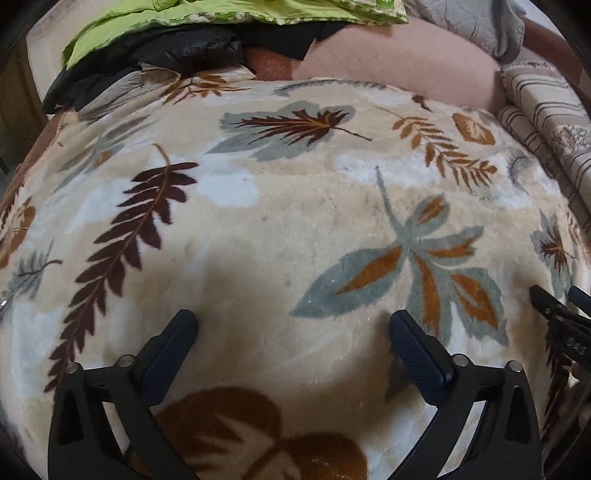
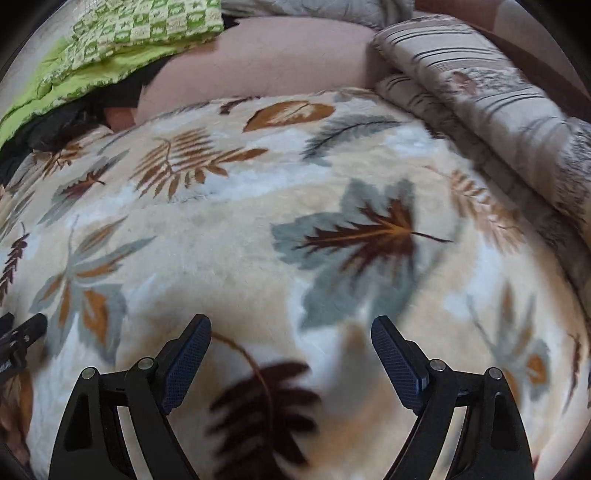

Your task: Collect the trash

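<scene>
Bedding fills both views: a plush leaf-print blanket [image 1: 280, 221] spread flat over the bed, which I judge is the surface I am meant to clear. At its far edge bulges a pink pillow [image 1: 399, 62], with a green quilt [image 1: 207, 18] heaped over dark clothing [image 1: 147, 59] on one side and a striped folded cover [image 1: 546, 122] rolled along the other, apparently pushed back to leave the middle open for searching.

My left claw [image 1: 293, 328] hangs just above the blanket with its jaws spread wide and nothing between them. My right claw [image 2: 291, 332] is likewise wide and empty, hovering over a dark fern print. Each shows at the edge of the other's view, so I judge I hold them side by side, ready to scan.

As for trash, I can see none on the blanket in either view; where it lies I cannot tell. It may be behind the heaped bedding, in a fold, or outside the frame. The right view is smeared, so small scraps there would be hard to pick out against the busy leaf pattern. No bin or bag is visible either.
</scene>
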Available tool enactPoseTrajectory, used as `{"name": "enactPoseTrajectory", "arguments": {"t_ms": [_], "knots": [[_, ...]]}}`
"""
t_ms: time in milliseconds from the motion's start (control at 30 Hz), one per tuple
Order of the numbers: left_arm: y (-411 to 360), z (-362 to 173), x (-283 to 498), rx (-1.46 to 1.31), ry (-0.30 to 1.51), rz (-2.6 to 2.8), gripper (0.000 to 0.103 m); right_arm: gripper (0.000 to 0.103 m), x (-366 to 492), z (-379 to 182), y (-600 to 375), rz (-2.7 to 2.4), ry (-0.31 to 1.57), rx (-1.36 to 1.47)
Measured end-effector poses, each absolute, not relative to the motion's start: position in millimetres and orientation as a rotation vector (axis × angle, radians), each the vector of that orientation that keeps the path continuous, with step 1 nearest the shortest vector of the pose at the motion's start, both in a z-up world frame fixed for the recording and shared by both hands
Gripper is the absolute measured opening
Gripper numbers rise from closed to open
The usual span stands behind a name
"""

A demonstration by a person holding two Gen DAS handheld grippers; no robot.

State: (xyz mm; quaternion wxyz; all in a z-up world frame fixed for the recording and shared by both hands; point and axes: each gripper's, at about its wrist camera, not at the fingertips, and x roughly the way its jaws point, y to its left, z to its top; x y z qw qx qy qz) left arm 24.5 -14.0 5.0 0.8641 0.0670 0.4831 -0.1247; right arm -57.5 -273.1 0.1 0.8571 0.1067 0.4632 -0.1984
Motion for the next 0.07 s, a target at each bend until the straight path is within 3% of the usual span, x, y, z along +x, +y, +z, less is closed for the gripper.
{"name": "enactPoseTrajectory", "arguments": {"t_ms": [67], "knots": [[-15.1, 1.6, 28.0, 0.148, 1.011, -0.25, 0.103, 0.103, -48.0, -8.3, -274.3, -0.435, 0.982, 0.178]]}}
